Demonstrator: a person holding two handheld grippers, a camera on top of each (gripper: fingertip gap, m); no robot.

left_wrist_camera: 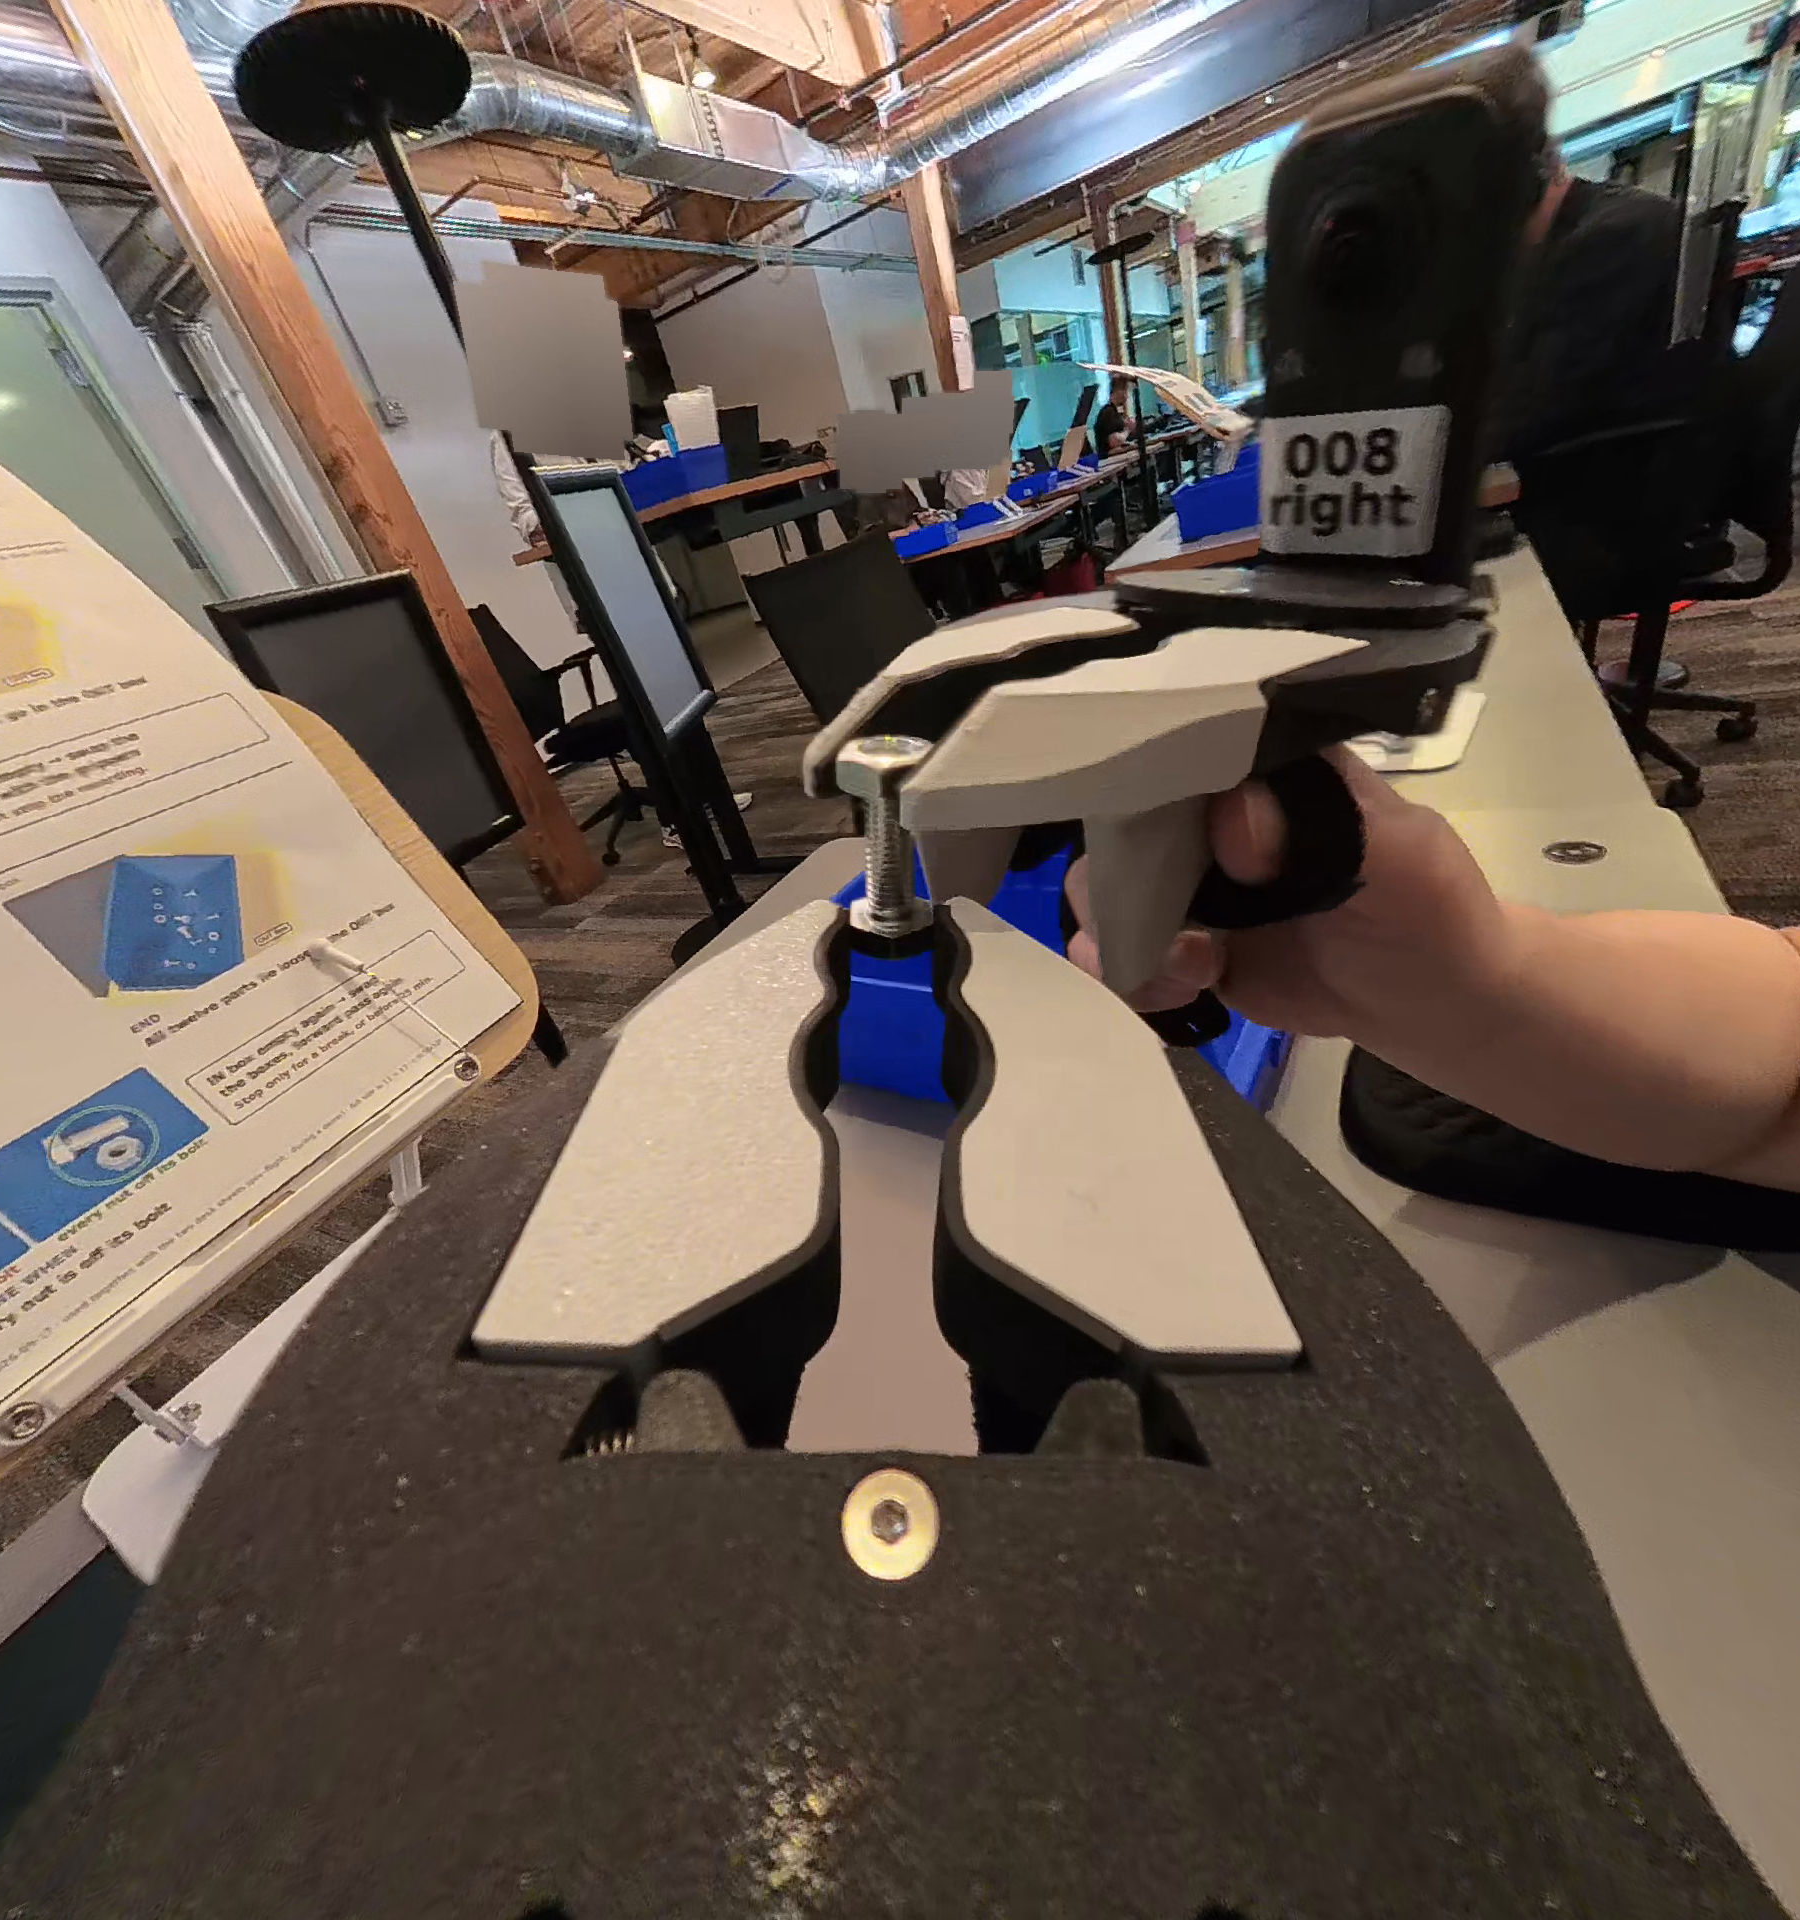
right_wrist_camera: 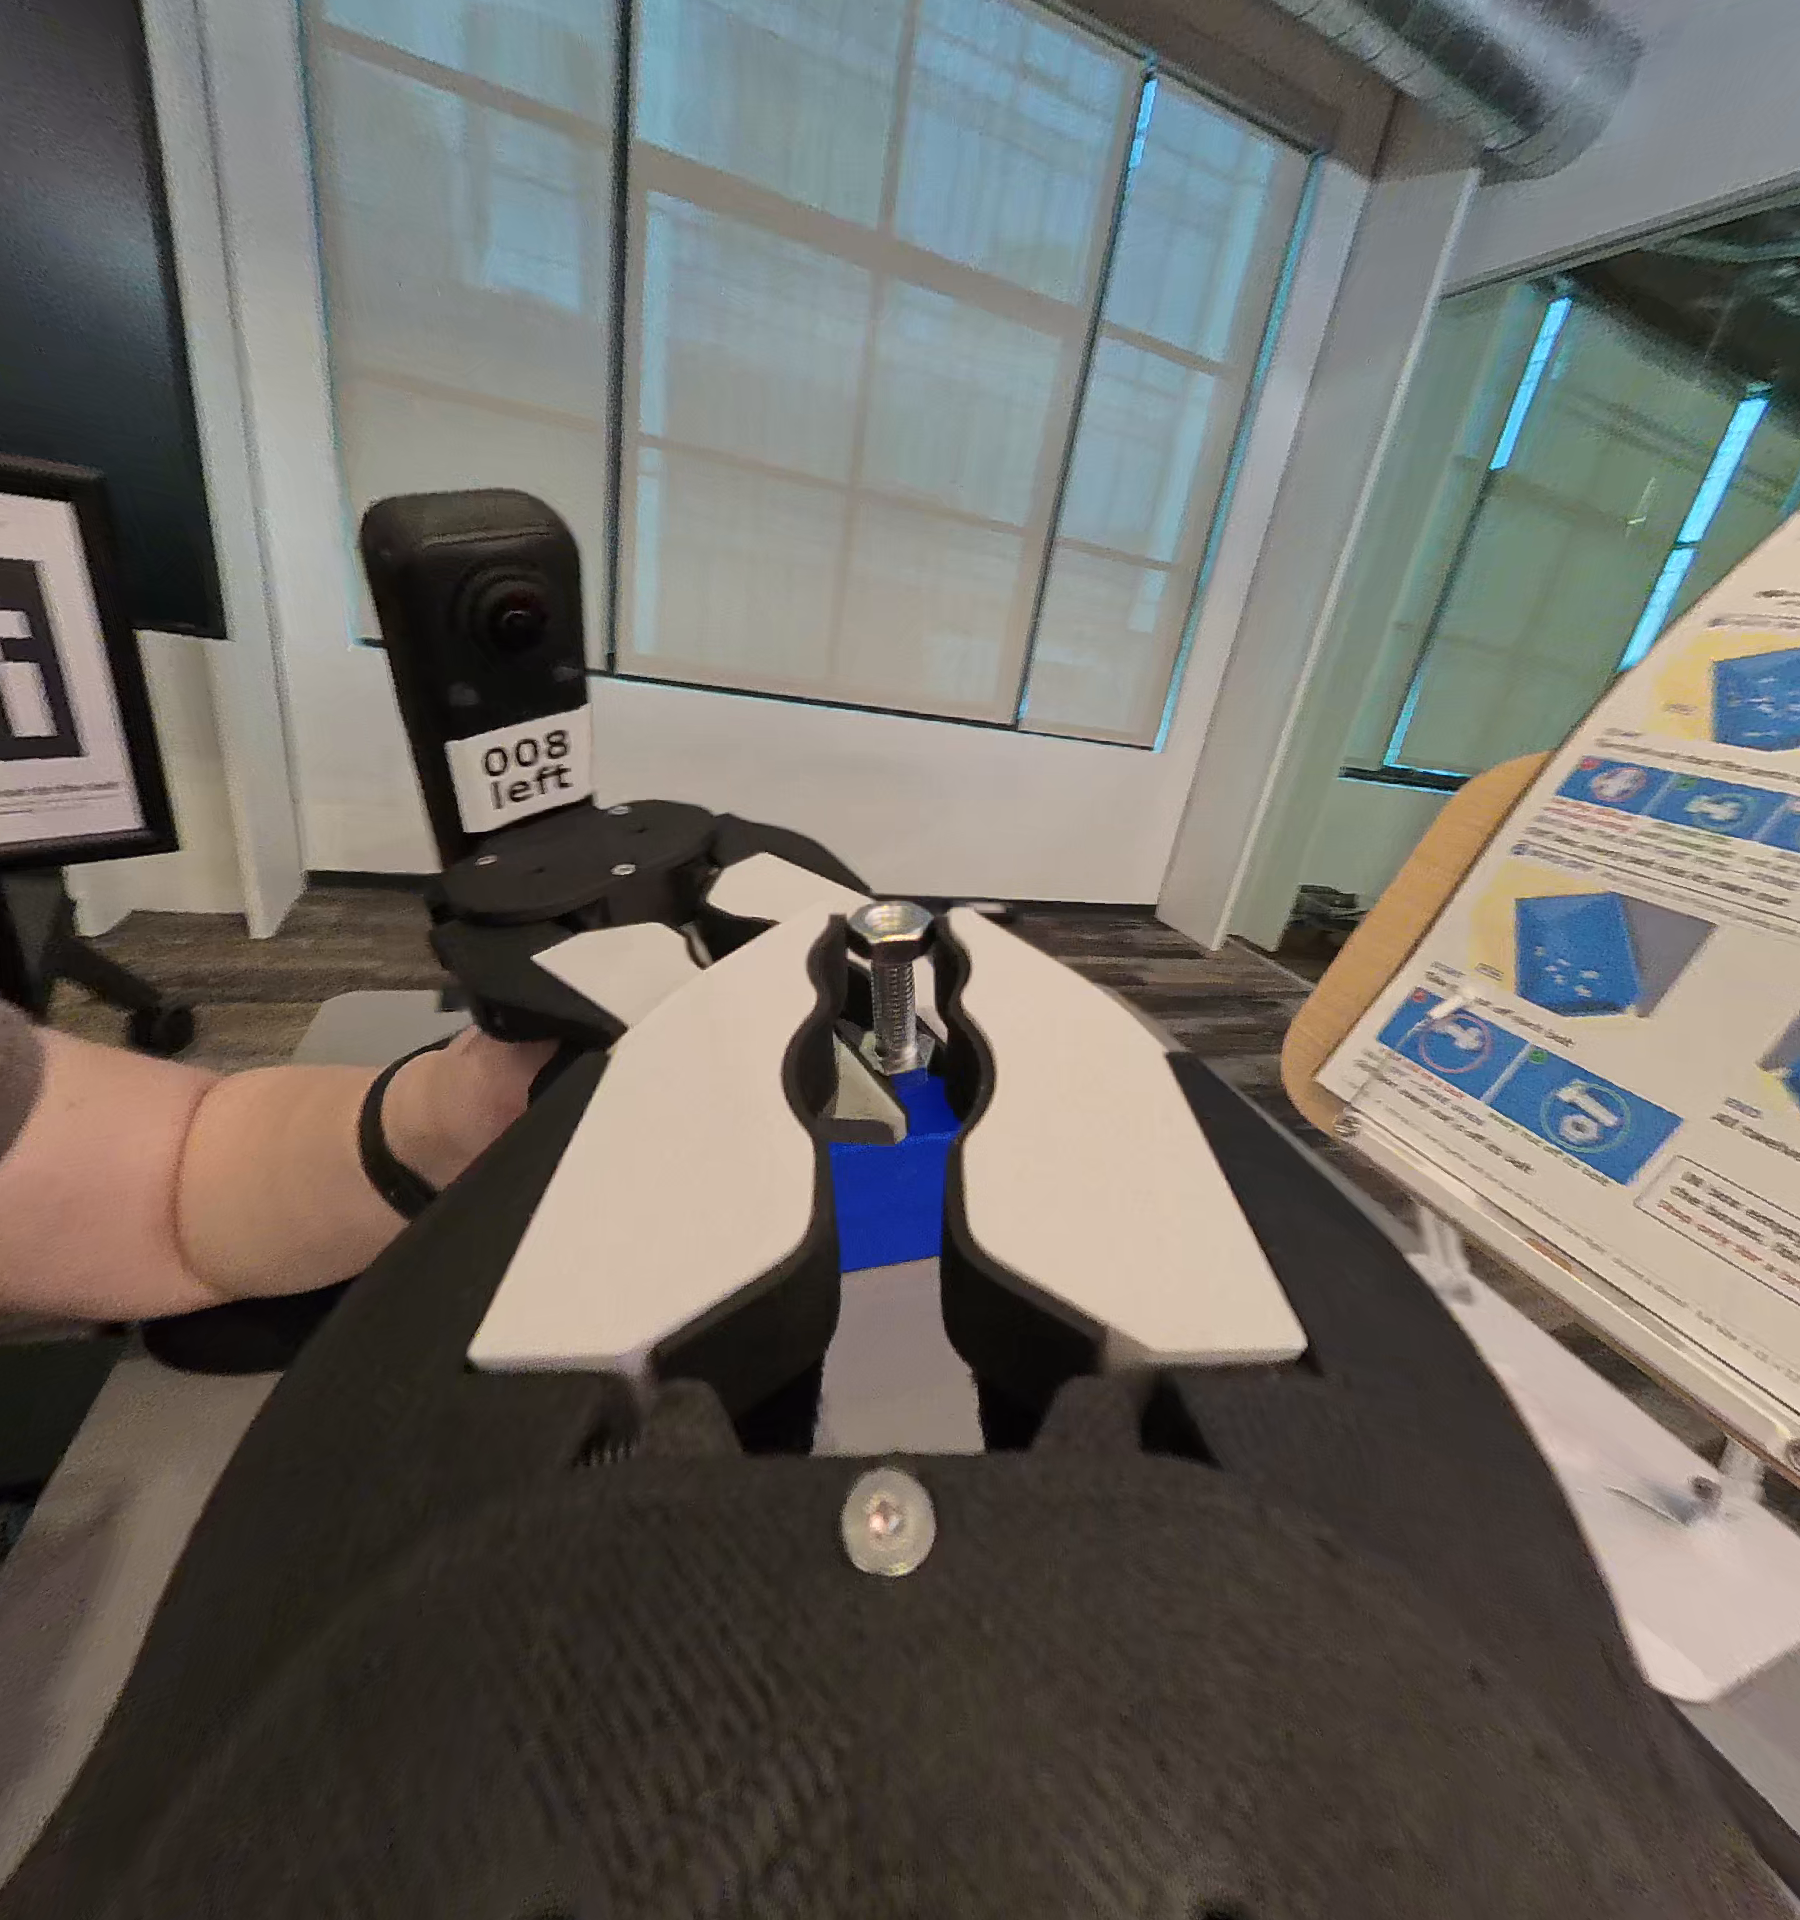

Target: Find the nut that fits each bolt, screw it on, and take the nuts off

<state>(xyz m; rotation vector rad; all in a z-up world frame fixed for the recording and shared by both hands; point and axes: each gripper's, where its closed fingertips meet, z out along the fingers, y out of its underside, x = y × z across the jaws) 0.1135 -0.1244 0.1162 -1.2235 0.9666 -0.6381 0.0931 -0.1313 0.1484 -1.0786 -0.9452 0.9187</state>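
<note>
A silver bolt [left_wrist_camera: 883, 831] stands upright between the two grippers, head up. My left gripper [left_wrist_camera: 888, 920] is shut on the hex nut [left_wrist_camera: 888, 914] at the lower end of the bolt's thread. My right gripper [left_wrist_camera: 875, 764] reaches in from the right and is shut on the bolt's hex head. In the right wrist view my right gripper [right_wrist_camera: 888, 930] clamps the head, and the bolt [right_wrist_camera: 891, 997] runs down to the nut [right_wrist_camera: 904, 1055], held by the left gripper's fingers [right_wrist_camera: 860, 1086]. Both are held in the air above a blue bin [left_wrist_camera: 891, 1023].
The blue bin [right_wrist_camera: 885, 1195] sits on a grey table [left_wrist_camera: 1561, 790]. A tilted instruction board [left_wrist_camera: 148, 935] stands at the left, and it also shows in the right wrist view [right_wrist_camera: 1654, 987]. A black pad [left_wrist_camera: 1498, 1174] lies under the right forearm. Easels and office chairs stand beyond. Only a small space, under 4 cm, lies between the two pairs of fingers.
</note>
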